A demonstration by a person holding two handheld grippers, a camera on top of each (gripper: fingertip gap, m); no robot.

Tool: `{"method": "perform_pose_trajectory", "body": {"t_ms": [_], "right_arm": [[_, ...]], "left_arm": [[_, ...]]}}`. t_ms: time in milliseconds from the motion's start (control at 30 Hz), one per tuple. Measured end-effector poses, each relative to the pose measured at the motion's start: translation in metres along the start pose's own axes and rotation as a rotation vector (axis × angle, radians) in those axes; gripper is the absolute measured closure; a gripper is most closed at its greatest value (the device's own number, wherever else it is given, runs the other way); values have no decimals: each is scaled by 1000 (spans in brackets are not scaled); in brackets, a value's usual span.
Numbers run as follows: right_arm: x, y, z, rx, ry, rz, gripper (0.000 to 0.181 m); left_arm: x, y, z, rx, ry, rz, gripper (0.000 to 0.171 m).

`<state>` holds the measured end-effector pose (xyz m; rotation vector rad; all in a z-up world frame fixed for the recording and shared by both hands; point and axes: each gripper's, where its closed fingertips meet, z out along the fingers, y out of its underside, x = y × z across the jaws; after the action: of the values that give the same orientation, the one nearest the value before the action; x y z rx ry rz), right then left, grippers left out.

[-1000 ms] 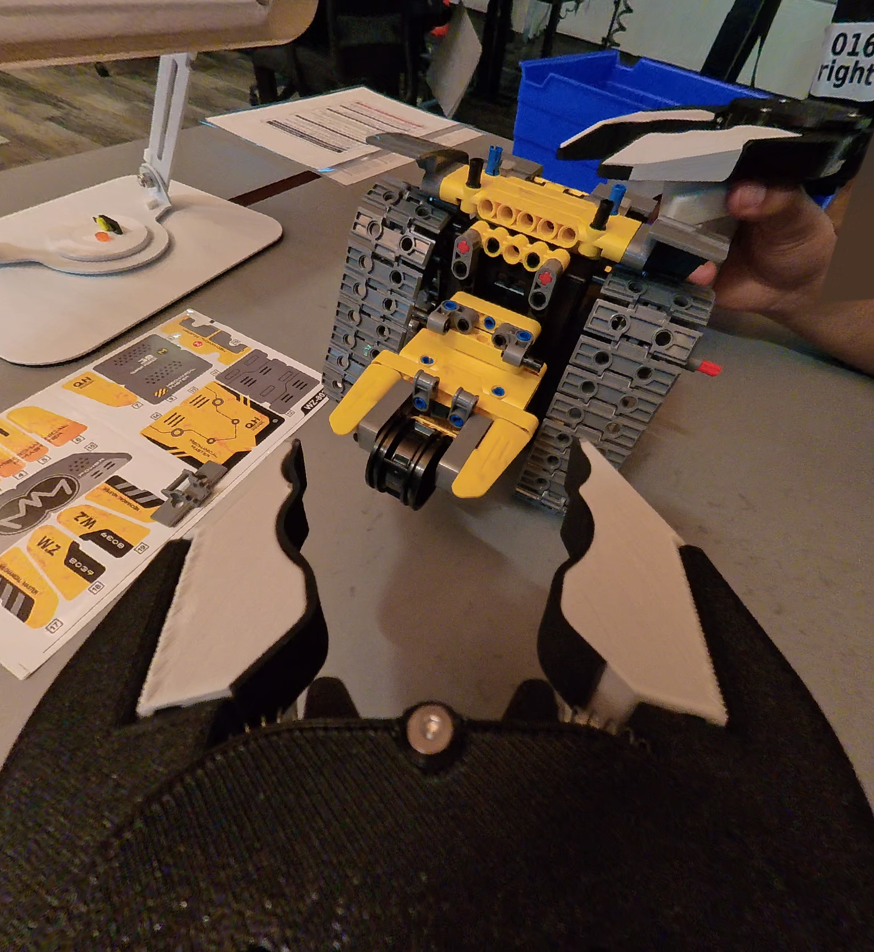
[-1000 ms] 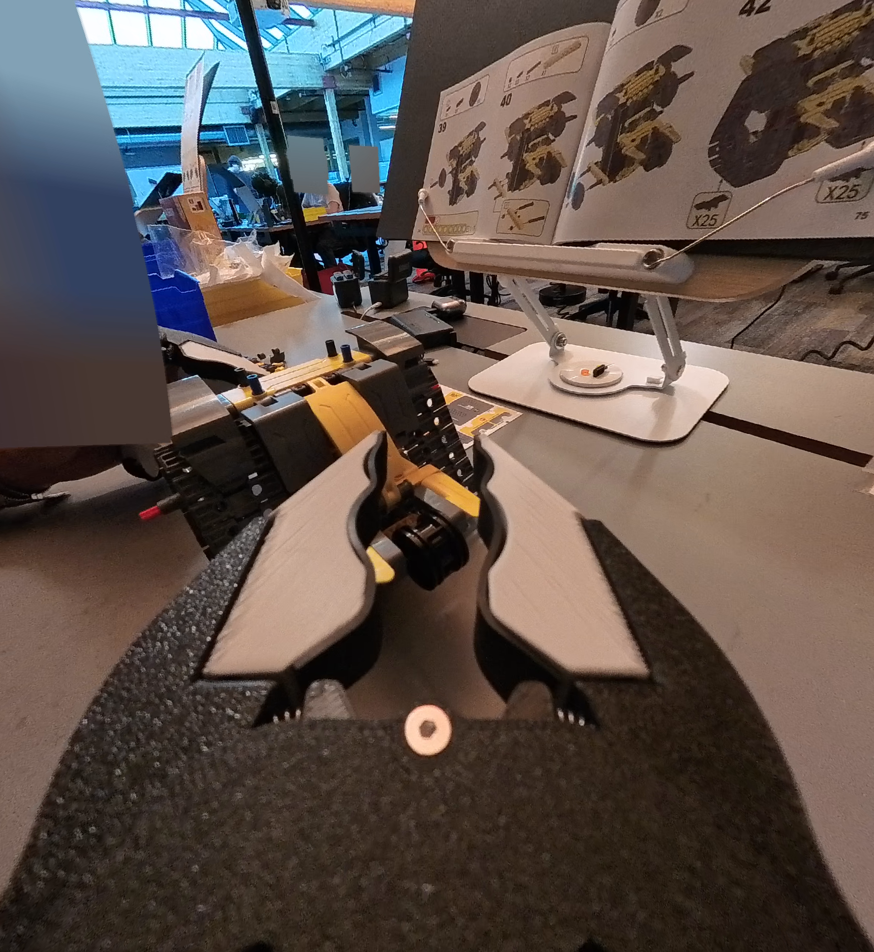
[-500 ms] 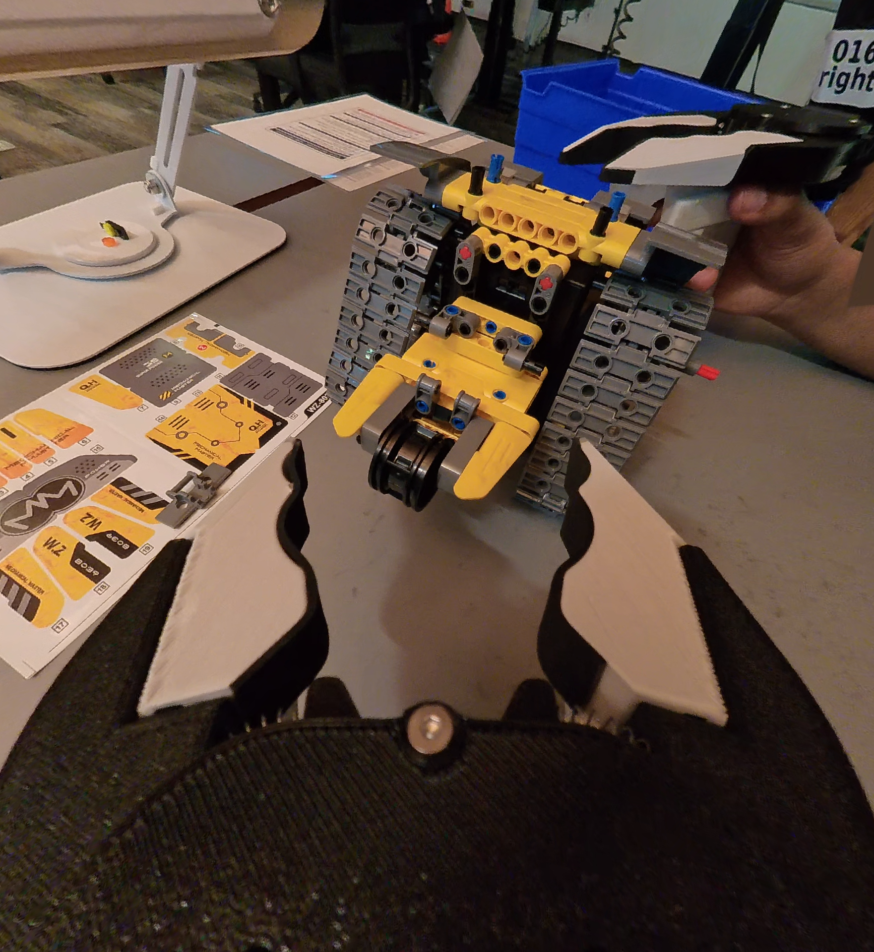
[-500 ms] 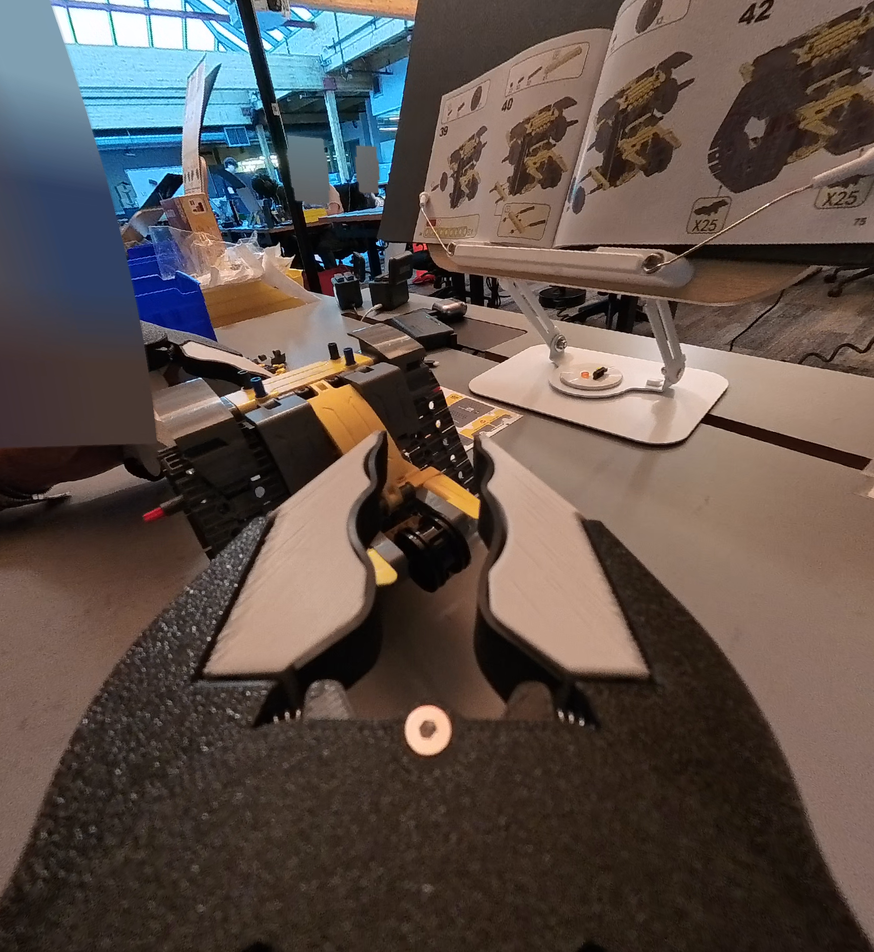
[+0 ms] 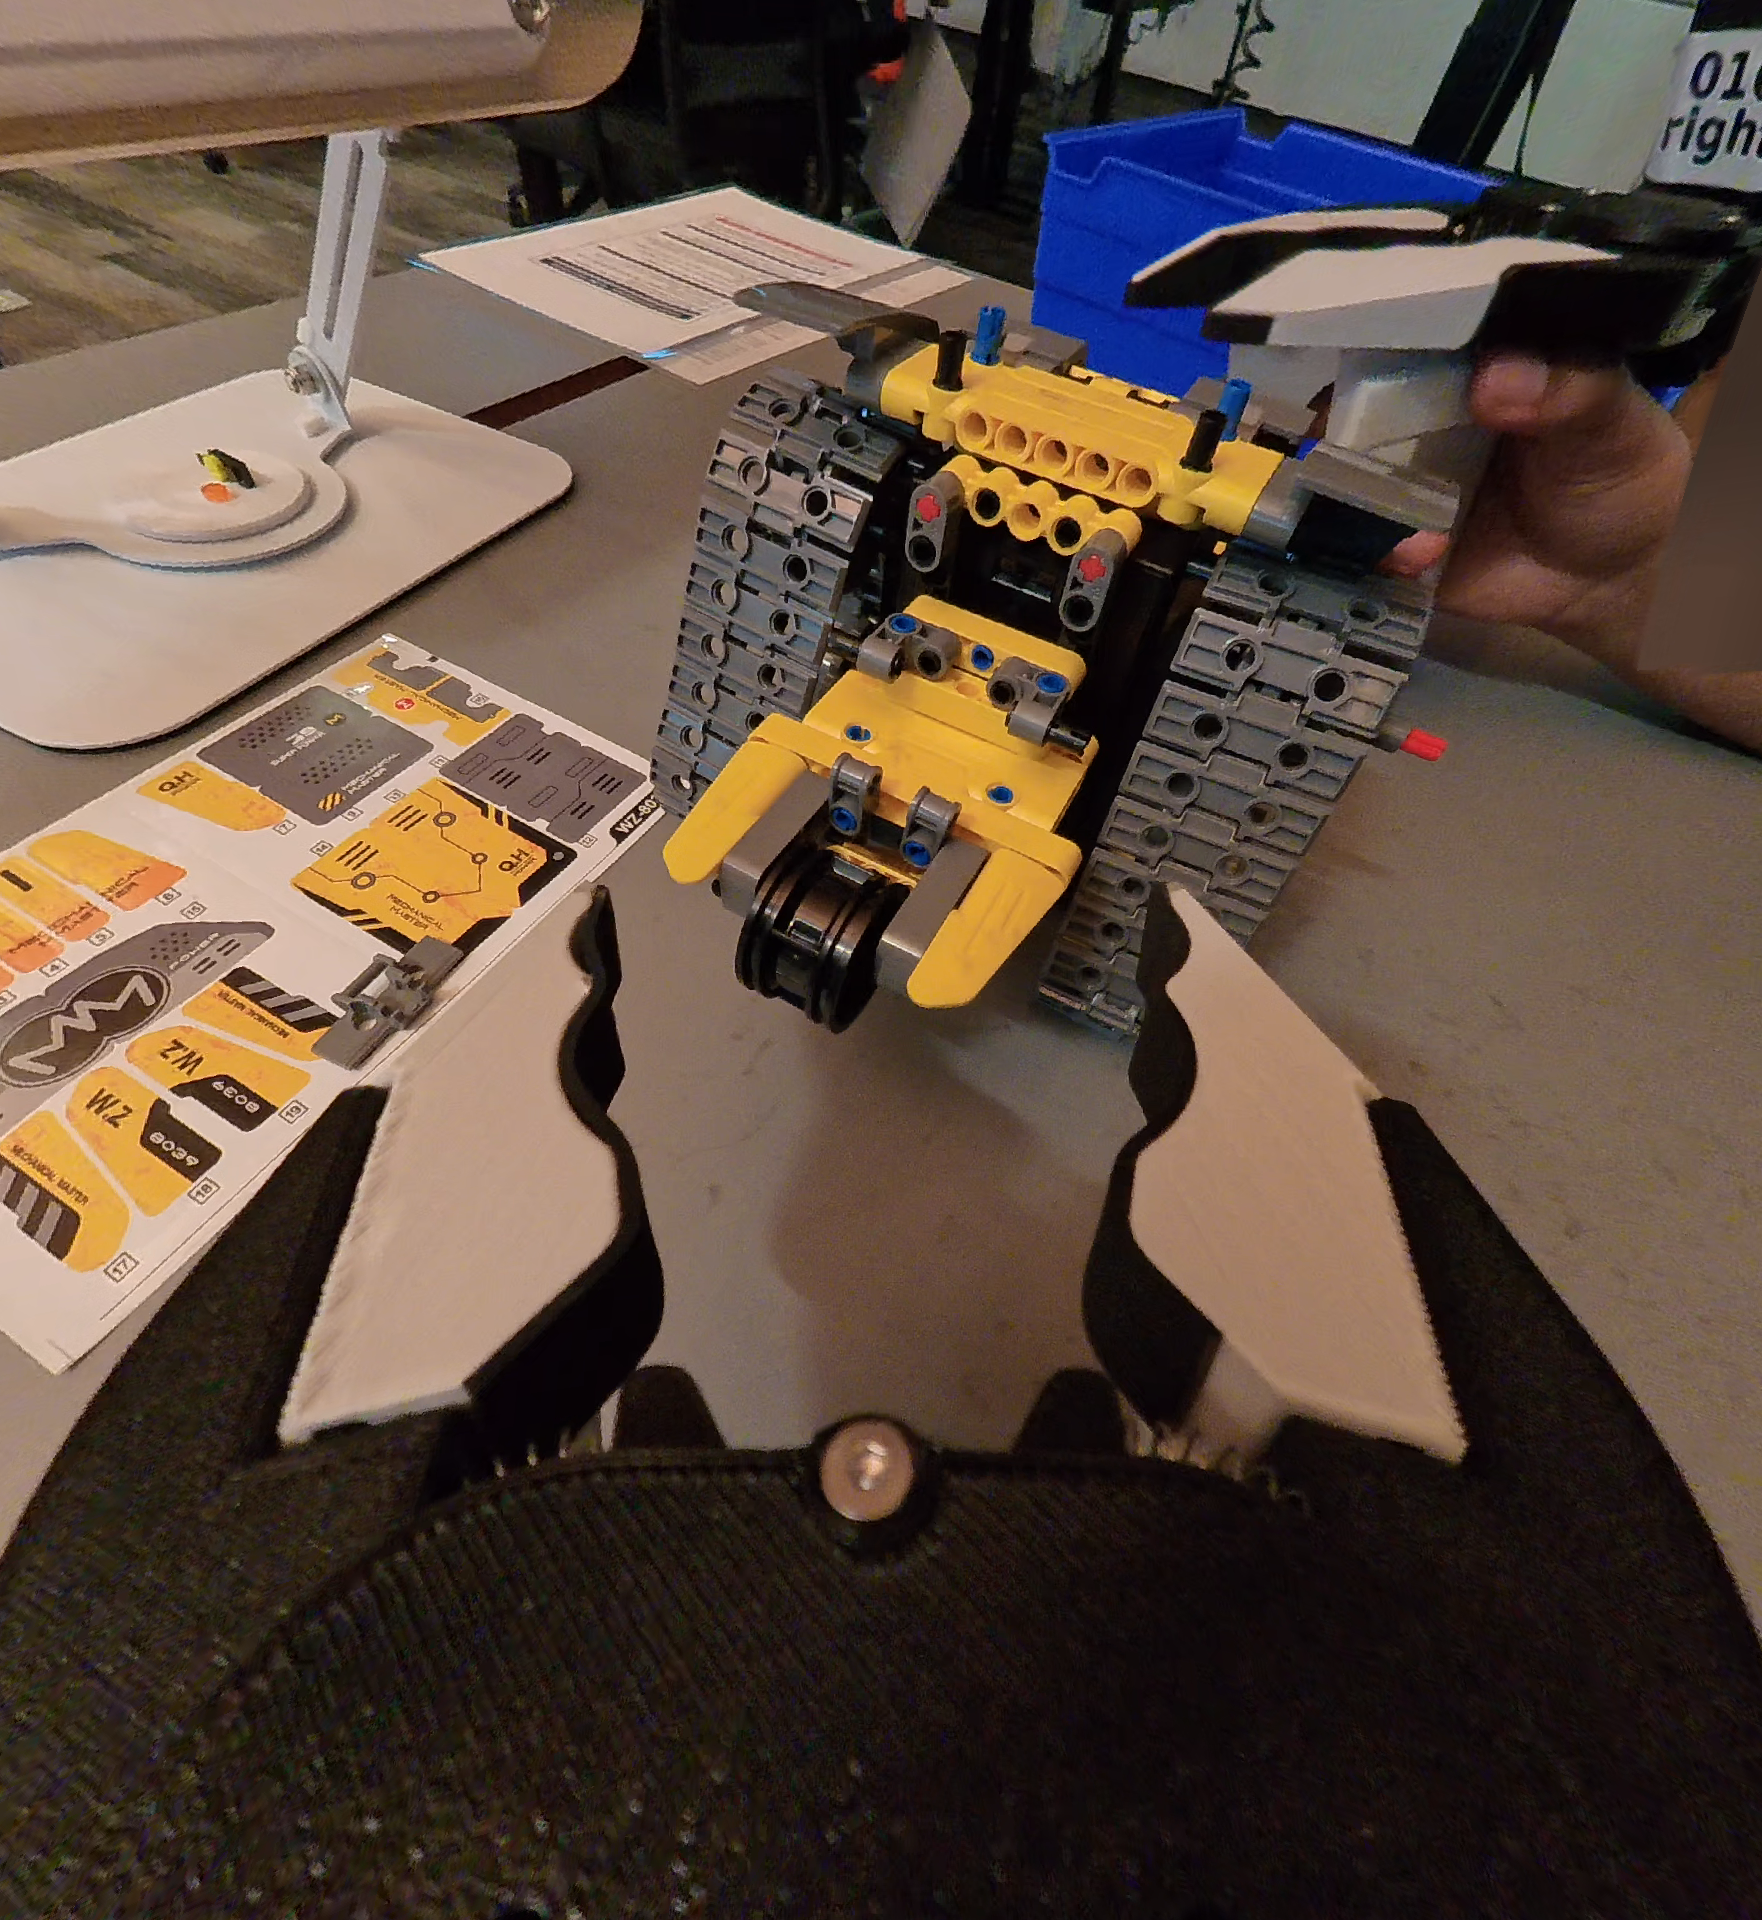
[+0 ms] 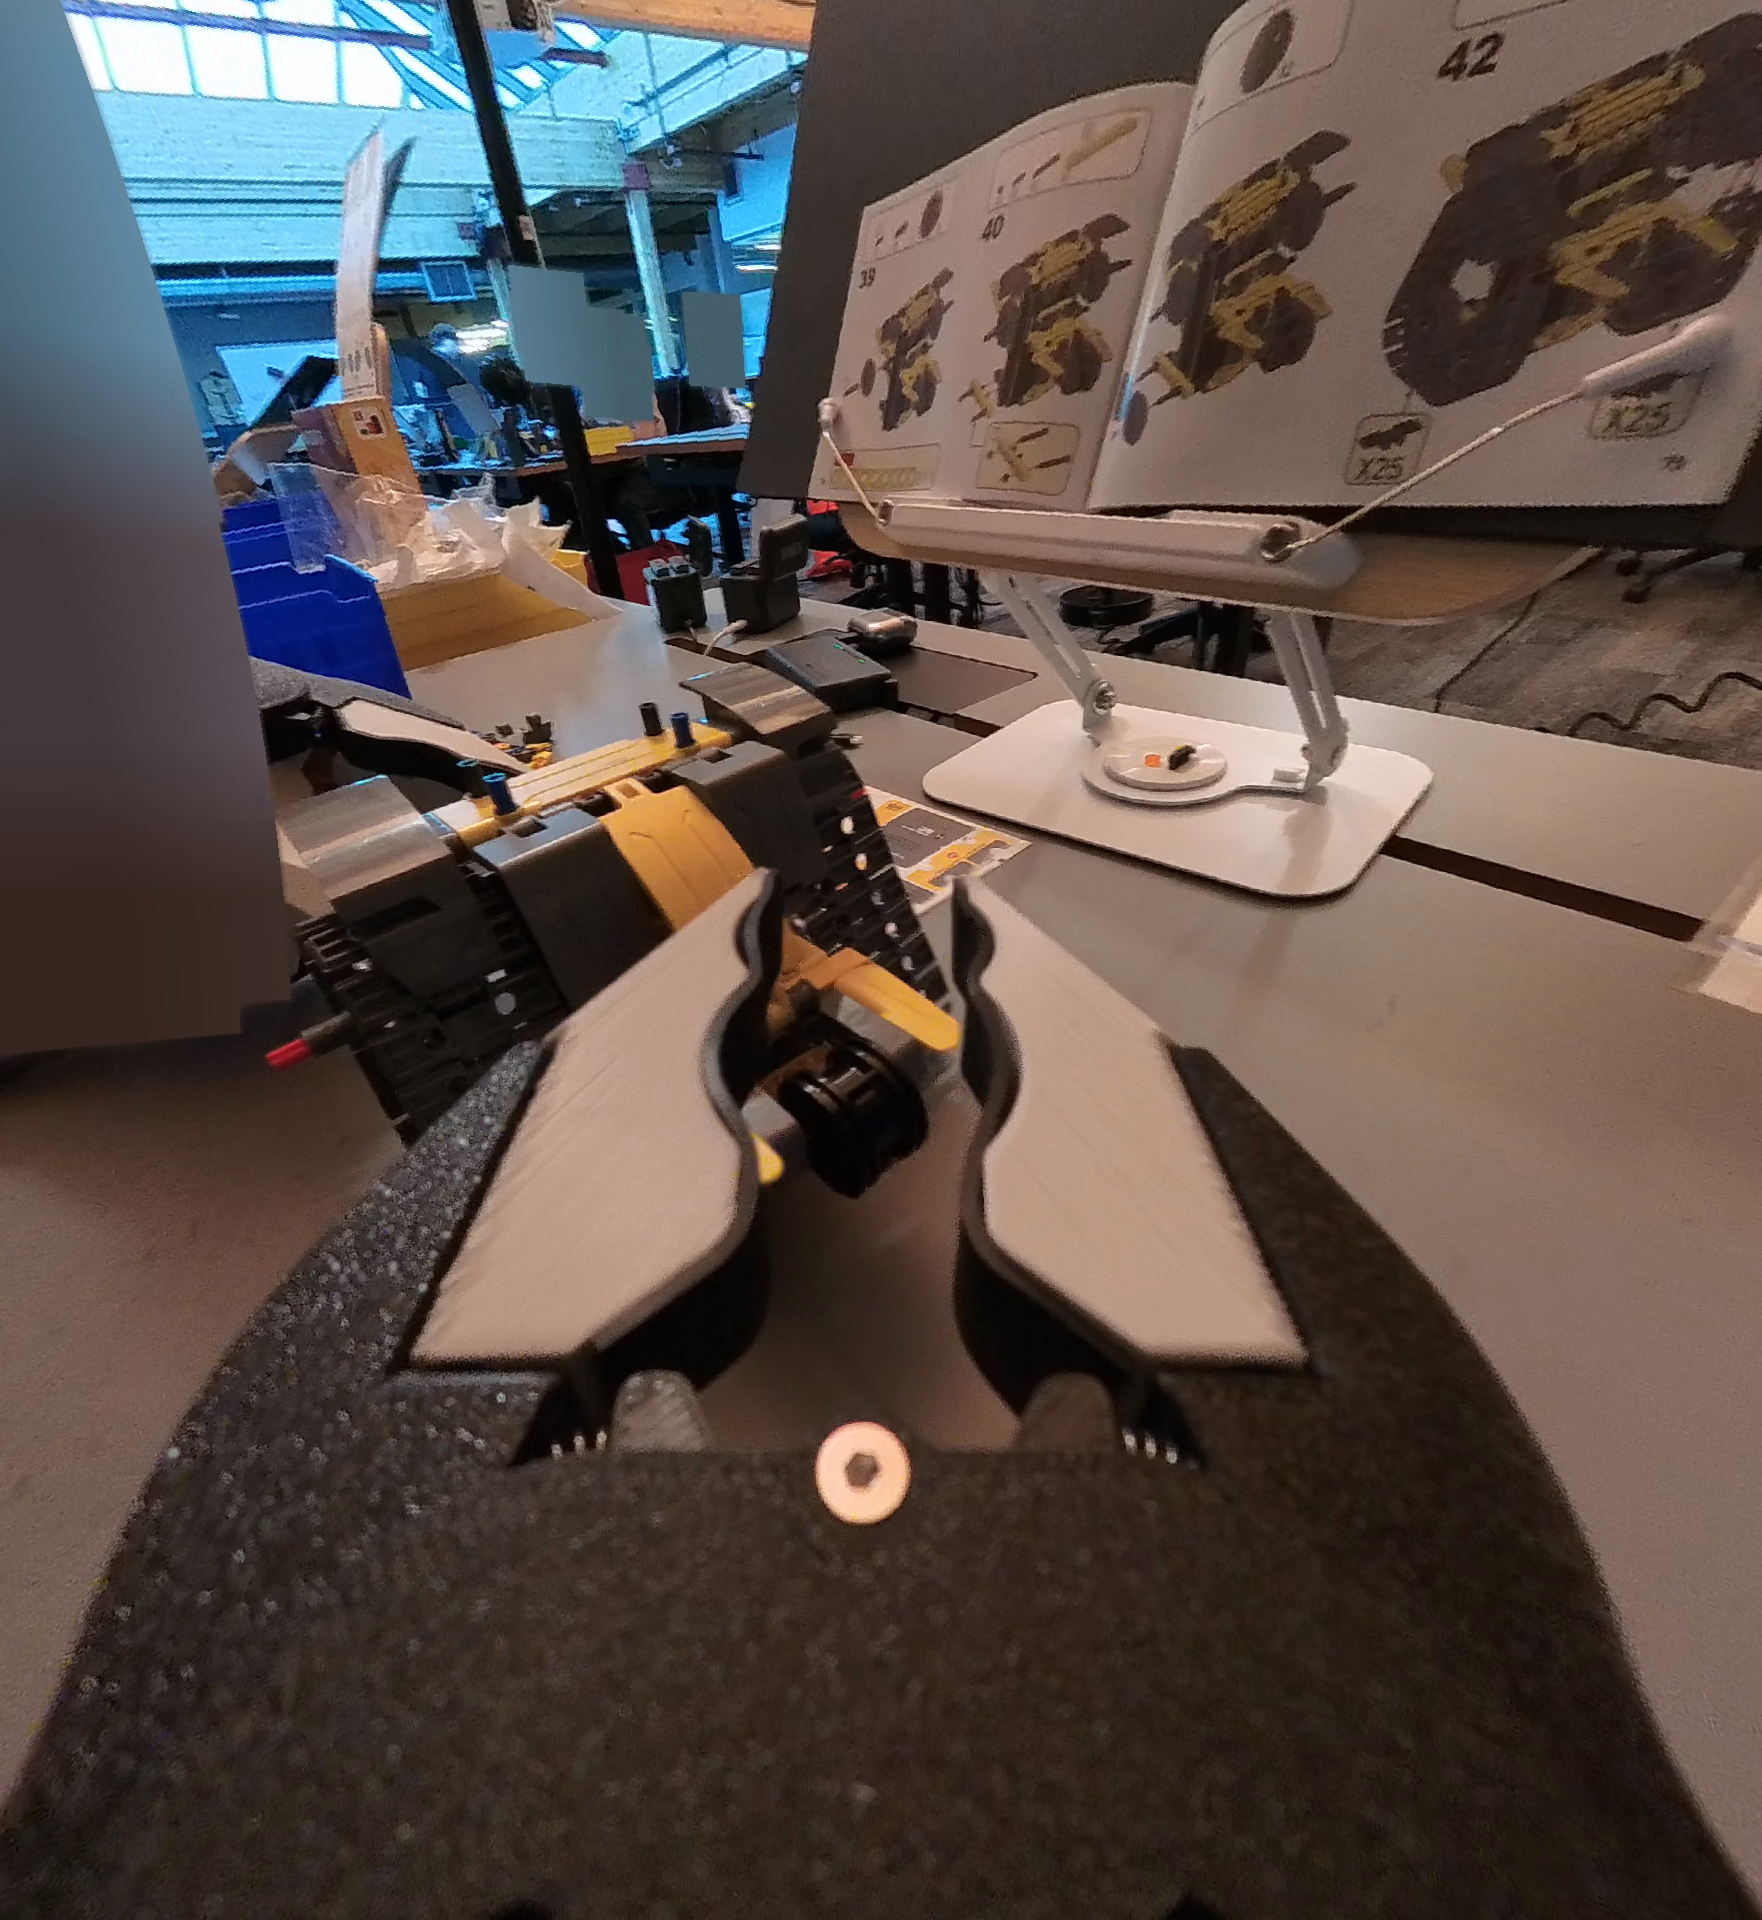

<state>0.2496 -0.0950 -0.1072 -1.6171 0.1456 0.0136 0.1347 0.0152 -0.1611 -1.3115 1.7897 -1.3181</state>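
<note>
Table (image 5: pixel 1479 1039): grey, and everything below rests on it.
Stand (image 5: pixel 233 582): white base at the far left, well apart from the model; in the right wrist view it props up an open manual (image 6: pixel 1272 291).
Model (image 5: pixel 1012 644): a yellow and grey tracked vehicle, upright at mid-table with its nose toward the left gripper. Its black wheel (image 5: pixel 804 935) hangs at the nose.
Sheet (image 5: pixel 233 935): yellow and grey stickers, flat, left of the model; its near corner lies just beside the left track.
Bin (image 5: pixel 1147 208): blue, behind the model, with a printed paper (image 5: pixel 711 260) to its left.
Left gripper (image 5: pixel 882 904): jaws wide apart and empty, low over bare table. The wheel is just beyond the tips, with no contact.
Right gripper (image 6: pixel 864 888): jaws apart by a narrow gap, gripping nothing. The wheel shows through the gap; I cannot tell if a finger brushes it.
Far gripper (image 5: pixel 1183 301): held by a hand (image 5: pixel 1563 499) at the model's rear right corner, its tips above the model's top; whether it holds anything I cannot tell.
Grey piece (image 5: pixel 389 1003): a small loose connector on the sheet's right edge, near the left finger.
Change: almost none over the last second. Model, sheet and all jaws sit where they did, and both views have drifted only slightly.
</note>
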Motion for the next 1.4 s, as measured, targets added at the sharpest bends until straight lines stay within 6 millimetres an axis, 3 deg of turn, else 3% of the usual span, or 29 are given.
{"method": "perform_pose_trajectory", "body": {"t_ms": [100, 200, 1400], "right_arm": [[19, 6, -2, -43, 100, 9, 152], [25, 5, -4, -32, 111, 54, 152], [17, 11, 1, -46, 55, 100, 151]], "left_arm": [[0, 0, 0, -2, -1, 3, 74], [0, 1, 1, -4, 1, 2, 74], [2, 4, 3, -23, 2, 16, 75]]}}
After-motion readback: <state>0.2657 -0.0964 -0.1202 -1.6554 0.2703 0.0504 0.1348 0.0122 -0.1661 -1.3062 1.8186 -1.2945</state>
